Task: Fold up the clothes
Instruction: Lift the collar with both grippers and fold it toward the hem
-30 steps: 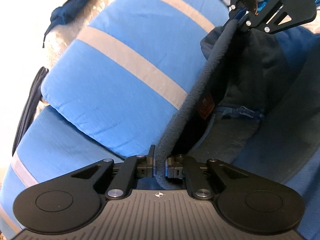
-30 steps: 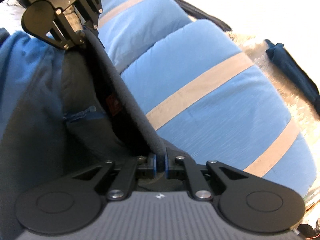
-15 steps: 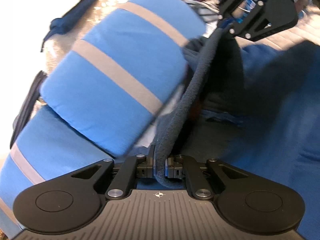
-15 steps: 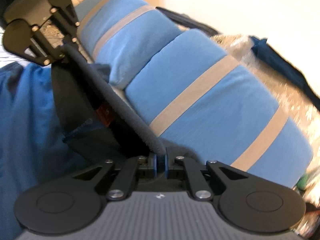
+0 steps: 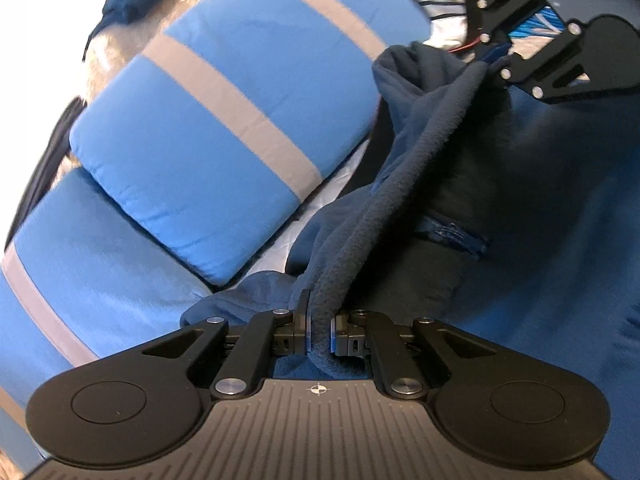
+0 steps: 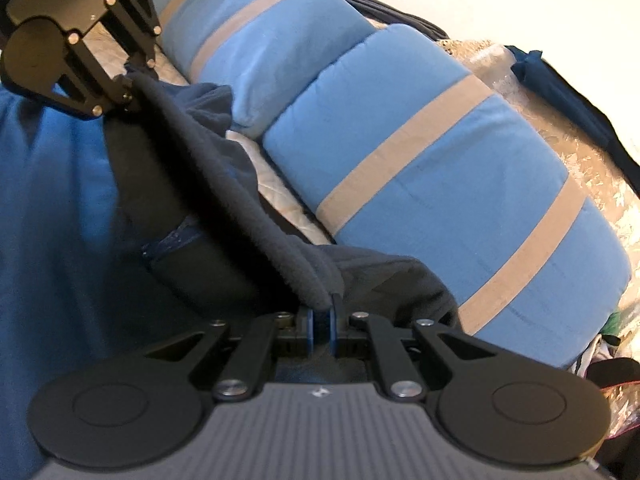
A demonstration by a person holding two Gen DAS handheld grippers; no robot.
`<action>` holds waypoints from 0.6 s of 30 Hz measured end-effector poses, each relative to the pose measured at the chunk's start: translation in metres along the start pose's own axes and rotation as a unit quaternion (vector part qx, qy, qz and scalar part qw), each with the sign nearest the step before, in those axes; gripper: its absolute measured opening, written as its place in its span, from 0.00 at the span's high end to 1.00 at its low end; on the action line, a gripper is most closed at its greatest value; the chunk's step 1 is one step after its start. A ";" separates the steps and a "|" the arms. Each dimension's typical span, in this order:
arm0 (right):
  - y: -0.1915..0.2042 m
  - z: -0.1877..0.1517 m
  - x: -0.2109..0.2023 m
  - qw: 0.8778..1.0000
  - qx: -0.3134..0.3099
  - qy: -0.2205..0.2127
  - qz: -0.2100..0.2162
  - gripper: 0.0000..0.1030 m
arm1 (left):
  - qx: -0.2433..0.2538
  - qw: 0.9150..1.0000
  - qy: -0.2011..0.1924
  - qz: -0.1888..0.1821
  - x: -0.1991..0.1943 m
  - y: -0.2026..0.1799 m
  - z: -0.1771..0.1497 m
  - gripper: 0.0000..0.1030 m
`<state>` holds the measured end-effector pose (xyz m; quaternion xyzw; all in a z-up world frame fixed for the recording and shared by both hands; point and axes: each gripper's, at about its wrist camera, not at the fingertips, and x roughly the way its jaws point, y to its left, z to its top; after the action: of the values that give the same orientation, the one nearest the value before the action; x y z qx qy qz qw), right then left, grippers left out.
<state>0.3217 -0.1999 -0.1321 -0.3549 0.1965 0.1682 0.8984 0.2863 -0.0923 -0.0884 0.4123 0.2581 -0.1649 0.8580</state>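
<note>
In the left wrist view, the left gripper (image 5: 319, 326) has its jaws clenched on the thick fleece edge of a dark navy garment (image 5: 460, 184). That edge runs taut up and to the right to the right gripper (image 5: 498, 65), which clamps its far end. The garment hangs below the edge, a blue zipper (image 5: 454, 234) showing on it, over blue bedding (image 5: 560, 312). Just left lie two blue pillows with grey stripes (image 5: 224, 136), the garment's loose folds touching the nearer one. In the right wrist view, the right gripper (image 6: 321, 322) has its jaws grasping the same fleece edge, which stretches up and left to the left gripper (image 6: 128, 66). The striped pillows (image 6: 440, 168) lie to the right, with a white quilted sheet (image 6: 276, 188) showing between them and the garment (image 6: 208, 152).
</note>
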 end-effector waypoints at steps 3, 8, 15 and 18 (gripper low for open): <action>-0.005 0.004 0.022 1.000 0.006 0.008 -0.009 0.93 | -0.011 1.000 0.010 0.013 0.020 0.006 0.005 0.93; -0.006 0.003 0.059 0.999 0.002 0.031 -0.008 0.93 | -0.001 0.999 0.023 0.022 0.047 0.007 0.001 0.93; -0.001 -0.013 0.077 0.998 0.000 0.063 0.018 0.71 | 0.040 0.999 0.031 0.002 0.049 -0.009 -0.015 0.84; -0.009 -0.017 0.064 0.998 0.020 0.053 0.017 0.56 | 0.044 0.999 0.026 0.000 0.027 -0.007 -0.015 0.59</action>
<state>0.3775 -0.2075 -0.1691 -0.3421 0.2529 0.1607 0.8906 0.2998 -0.0866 -0.1164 0.4541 0.2729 -0.1652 0.8319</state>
